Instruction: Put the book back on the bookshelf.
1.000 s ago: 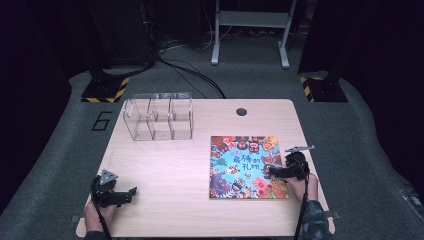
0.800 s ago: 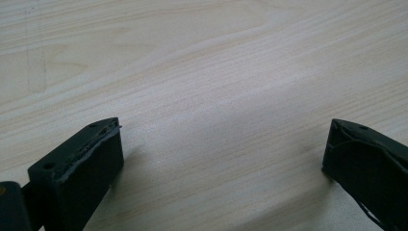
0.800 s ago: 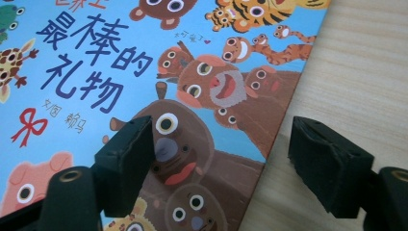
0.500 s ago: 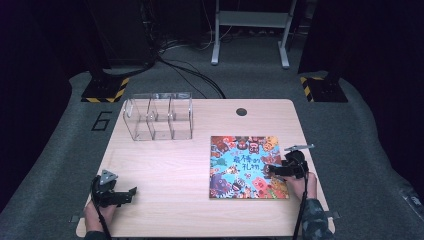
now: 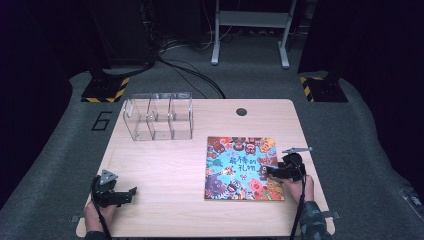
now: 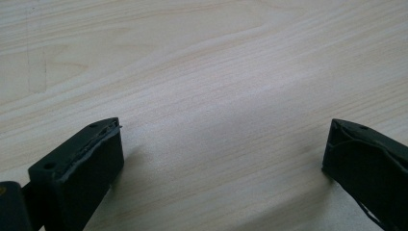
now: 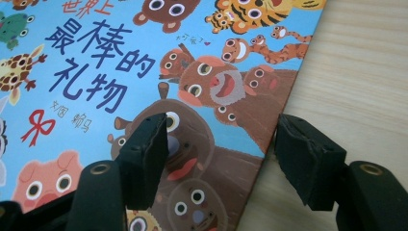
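You set the right claw [image 7: 221, 159] astride the right edge of the picture book [image 5: 241, 167]: one jaw over the cover, one over the table [image 5: 165, 170]. Its jaws had just been closing, not yet gripping, to catch that edge. The left claw [image 6: 221, 159] rested released, well left.

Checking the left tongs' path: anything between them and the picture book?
Nothing: in the high view, only bare light wooden table lies between the left tongs and the colourful animal-cover picture book.
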Available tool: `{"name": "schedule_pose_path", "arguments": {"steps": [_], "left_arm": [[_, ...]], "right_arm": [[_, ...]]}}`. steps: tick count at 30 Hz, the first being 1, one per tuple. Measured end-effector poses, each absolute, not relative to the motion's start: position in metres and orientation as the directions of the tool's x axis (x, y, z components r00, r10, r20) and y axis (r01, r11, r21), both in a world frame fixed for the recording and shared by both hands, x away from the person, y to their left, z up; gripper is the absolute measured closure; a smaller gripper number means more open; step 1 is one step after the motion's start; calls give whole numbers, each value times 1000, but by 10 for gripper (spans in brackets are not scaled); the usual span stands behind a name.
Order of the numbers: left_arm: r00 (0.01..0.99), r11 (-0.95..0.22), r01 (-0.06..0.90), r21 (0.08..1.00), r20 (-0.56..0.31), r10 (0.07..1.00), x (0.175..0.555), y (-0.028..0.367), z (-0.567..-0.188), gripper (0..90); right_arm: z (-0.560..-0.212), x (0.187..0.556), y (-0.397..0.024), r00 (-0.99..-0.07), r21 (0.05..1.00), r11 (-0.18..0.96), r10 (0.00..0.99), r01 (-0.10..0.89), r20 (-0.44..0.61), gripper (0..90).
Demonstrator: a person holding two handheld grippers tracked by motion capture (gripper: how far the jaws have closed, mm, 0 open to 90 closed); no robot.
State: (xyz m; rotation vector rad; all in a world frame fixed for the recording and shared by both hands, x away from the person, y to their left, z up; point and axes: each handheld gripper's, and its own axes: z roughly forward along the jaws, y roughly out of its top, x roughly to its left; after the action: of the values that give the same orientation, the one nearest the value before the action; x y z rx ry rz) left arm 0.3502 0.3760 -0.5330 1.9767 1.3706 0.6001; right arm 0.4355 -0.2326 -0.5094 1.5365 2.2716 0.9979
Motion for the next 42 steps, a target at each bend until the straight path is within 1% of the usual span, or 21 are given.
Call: {"name": "schedule_pose_path", "arguments": {"steps": [6, 7, 11, 12, 13, 20, 23, 24, 26, 31, 40, 41, 42], "left_arm": [[348, -242, 639, 730, 5, 937, 350, 376, -533, 3], [348, -242, 639, 730, 5, 937, 350, 376, -533, 2], [348, -242, 640, 730, 5, 937, 350, 376, -533, 2], [349, -242, 640, 730, 6, 937, 350, 376, -533, 3], [349, -242, 640, 730, 5, 937, 350, 376, -533, 2], [349, -242, 640, 730, 5, 937, 350, 376, -533, 3], [348, -241, 639, 730, 5, 937, 350, 376, -533, 2], [348, -242, 639, 730, 5, 937, 350, 376, -533, 3], [348, -241, 639, 730, 5, 938, 350, 376, -533, 3], [348, -241, 639, 730, 5, 938, 350, 376, -533, 3], [349, -242, 638, 731, 6, 937, 351, 376, -533, 2], [345, -242, 648, 722, 5, 939, 351, 376, -532, 2], [336, -229, 640, 734, 1, 942, 351, 376, -533, 2]], "right_arm": [[-510, 431, -222, -443, 650, 226, 876, 725, 189, 372], [-511, 431, -220, -464, 654, 248, 868, 715, 178, 373], [-511, 431, -214, -480, 653, 260, 859, 711, 180, 375], [-510, 430, -212, -471, 648, 251, 862, 719, 189, 375], [-511, 431, -212, -488, 654, 268, 854, 708, 179, 375], [-510, 428, -204, -498, 646, 276, 847, 712, 188, 376], [-510, 428, -199, -518, 647, 294, 836, 704, 183, 378], [-511, 428, -198, -537, 655, 313, 826, 688, 170, 378], [-510, 426, -194, -531, 648, 304, 827, 698, 183, 379], [-511, 423, -184, -562, 657, 327, 808, 680, 180, 384], [-512, 415, -173, -558, 659, 317, 809, 682, 188, 390], [-513, 416, -174, -568, 672, 324, 804, 666, 176, 390], [-513, 415, -173, -560, 671, 314, 808, 672, 182, 389]]}}
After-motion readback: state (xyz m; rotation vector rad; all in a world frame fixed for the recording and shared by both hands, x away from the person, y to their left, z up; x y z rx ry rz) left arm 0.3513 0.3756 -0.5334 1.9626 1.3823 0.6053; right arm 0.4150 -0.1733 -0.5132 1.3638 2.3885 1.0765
